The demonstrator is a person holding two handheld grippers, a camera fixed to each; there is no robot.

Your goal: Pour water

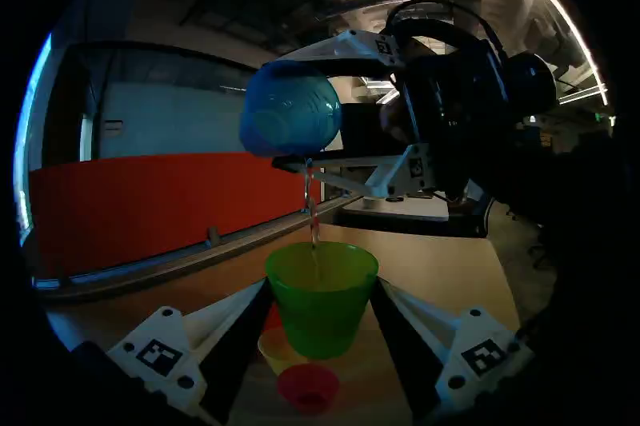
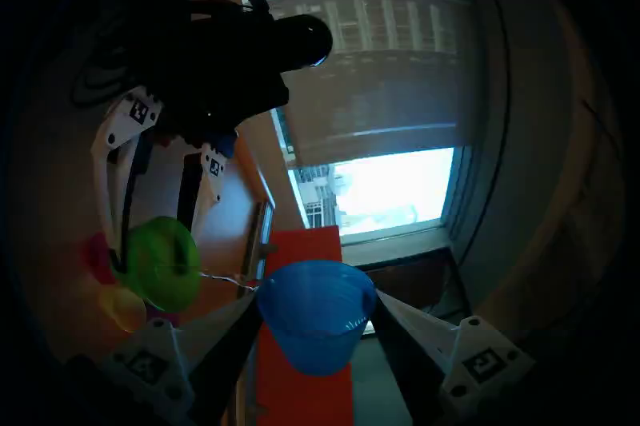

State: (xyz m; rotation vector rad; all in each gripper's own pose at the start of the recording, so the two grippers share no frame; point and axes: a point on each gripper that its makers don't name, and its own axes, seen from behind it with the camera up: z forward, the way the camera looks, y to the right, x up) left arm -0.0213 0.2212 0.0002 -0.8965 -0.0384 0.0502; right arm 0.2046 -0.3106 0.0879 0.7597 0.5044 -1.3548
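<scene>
Over the table (image 1: 448, 266), right tool (image 2: 316, 302) grips tipped blue cup (image 2: 314, 330), left tool (image 1: 320, 294) grips green cup (image 1: 322, 314) catching water (image 1: 310, 210).

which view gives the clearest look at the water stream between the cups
The left gripper view: the water stream falls in full from the tilted blue cup into the green cup. The right gripper view shows it as a faint thin thread between the two cups.

A light wooden table (image 1: 448, 266) bears two small cups, both upright with open mouths: a yellow cup (image 1: 274, 348) and a red cup (image 1: 308, 388) just beside it, nearer the camera.
</scene>
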